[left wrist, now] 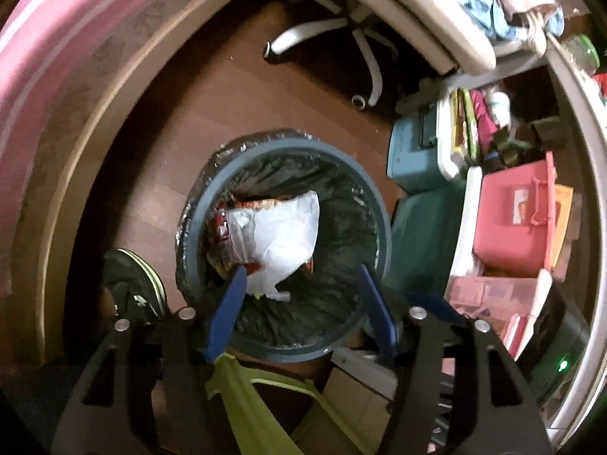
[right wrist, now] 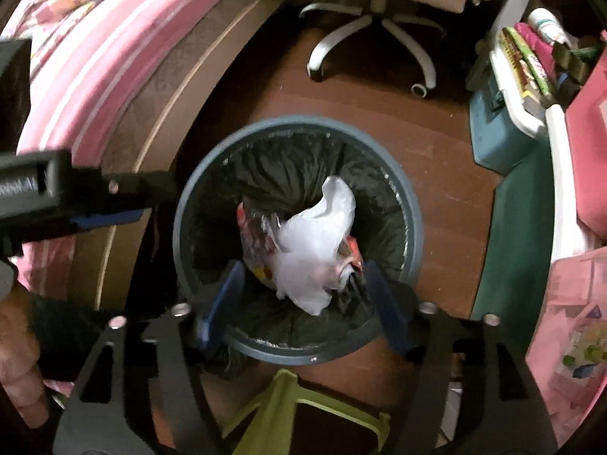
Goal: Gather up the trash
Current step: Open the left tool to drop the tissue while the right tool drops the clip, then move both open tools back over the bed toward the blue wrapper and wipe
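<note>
Flanking the bin (right wrist: 411,204): bed (right wrist: 114,57), chair (right wrist: 371,26), crates (left wrist: 512,223).

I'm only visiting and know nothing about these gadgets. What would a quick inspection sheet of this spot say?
Surface: brown wooden floor.
Job's things: round bin lined with a black bag; white plastic bag and colourful wrappers are inside it.
Clutter: green stool near the bin; shelf of pink boxes.
Grippers: left gripper and right gripper both open above the bin, nothing pinched.
Cables: nothing seen.
Surroundings: pink bedding, white office chair, a hand.
</note>
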`<state>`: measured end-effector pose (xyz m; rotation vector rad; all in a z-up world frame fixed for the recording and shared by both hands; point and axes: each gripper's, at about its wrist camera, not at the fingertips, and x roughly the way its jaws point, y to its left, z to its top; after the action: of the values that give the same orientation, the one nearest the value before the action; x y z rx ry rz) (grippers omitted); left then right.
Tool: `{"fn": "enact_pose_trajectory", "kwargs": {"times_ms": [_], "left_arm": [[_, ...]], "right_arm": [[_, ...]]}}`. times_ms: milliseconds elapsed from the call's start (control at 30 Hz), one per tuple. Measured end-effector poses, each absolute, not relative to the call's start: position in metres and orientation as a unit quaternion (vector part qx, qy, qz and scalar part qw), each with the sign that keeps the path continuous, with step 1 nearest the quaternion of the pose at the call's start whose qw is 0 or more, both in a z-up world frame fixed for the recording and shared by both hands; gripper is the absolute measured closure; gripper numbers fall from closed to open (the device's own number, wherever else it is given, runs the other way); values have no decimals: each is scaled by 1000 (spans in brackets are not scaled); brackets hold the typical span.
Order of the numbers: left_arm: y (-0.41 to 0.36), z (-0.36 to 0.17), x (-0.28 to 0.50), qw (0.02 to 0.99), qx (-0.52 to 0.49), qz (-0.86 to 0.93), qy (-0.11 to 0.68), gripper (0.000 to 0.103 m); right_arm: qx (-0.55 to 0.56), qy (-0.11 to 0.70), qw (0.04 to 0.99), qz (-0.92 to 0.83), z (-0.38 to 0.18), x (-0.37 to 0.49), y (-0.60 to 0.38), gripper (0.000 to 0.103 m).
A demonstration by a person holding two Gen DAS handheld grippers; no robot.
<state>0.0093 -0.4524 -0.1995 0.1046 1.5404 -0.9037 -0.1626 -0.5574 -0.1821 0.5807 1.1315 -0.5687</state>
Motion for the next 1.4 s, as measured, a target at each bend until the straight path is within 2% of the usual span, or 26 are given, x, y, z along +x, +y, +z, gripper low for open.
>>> {"fn": "enact_pose_trajectory", "kwargs": {"times_ms": [100,433,500,967,1167,1400], "left_arm": [[-439,-180,15,641,8,-394,659,35],[-362,-102,35,720,-122,-369,575,28],[-342,-89,38,735,-151,-358,556,24],[-179,-35,49,757,-363,-332,431,23],[-121,-11,67,800,-372,-284,374,22],[-46,-8,101,850,-335,-192,358,22]], "right_arm": [[270,511,772,-265,-172,-161,-556,18],[207,441,847,-212,-103,-131,-521,14],[188,428,863,-191,-85,-123,-508,14],[122,368,919,-71,9,-55,-392,13],[112,352,929,-34,44,-12,-328,13],[110,318,941,22,55,37,-275,11]]}}
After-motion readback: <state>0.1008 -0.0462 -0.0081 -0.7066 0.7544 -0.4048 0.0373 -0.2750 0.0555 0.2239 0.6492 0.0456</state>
